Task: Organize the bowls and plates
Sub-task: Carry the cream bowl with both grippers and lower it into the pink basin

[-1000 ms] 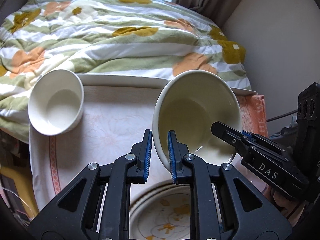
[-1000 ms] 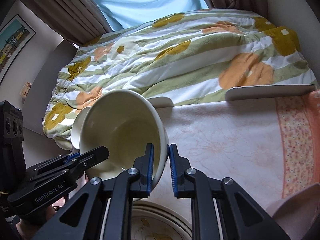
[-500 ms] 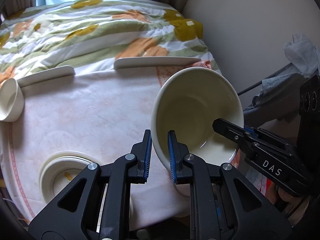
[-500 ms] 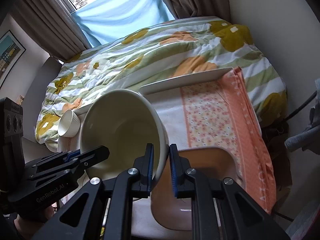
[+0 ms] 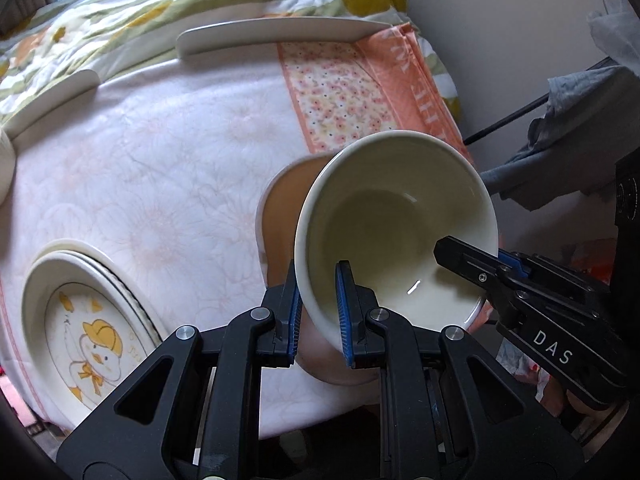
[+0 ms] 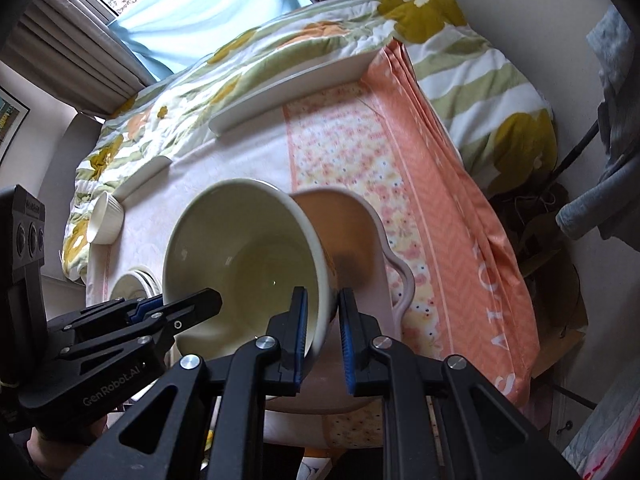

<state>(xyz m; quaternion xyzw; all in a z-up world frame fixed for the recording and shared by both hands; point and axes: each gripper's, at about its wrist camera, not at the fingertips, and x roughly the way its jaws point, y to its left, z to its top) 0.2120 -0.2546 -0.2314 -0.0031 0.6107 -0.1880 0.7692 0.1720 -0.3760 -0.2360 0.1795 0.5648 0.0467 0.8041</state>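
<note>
A large cream bowl (image 5: 396, 232) hangs tilted in the air, held by both grippers on opposite sides of its rim. My left gripper (image 5: 318, 308) is shut on its near-left rim. My right gripper (image 6: 322, 332) is shut on its right rim; the bowl also shows in the right wrist view (image 6: 248, 256). Just beneath it sits a pink handled bowl (image 6: 352, 224), partly hidden; its edge shows in the left wrist view (image 5: 280, 200). A stack of plates with a duck picture (image 5: 88, 320) lies at the table's left front.
A small white bowl (image 6: 106, 218) stands at the far left of the table. Two white trays (image 5: 276, 34) lie along the far edge against the flowered quilt (image 6: 280, 52). An orange cloth (image 6: 452, 208) covers the table's right side; a wall is to the right.
Both grippers have carried the cream bowl rightward and down, over the pink bowl. The duck plates now lie further left; the small white bowl has slid to the left view's edge.
</note>
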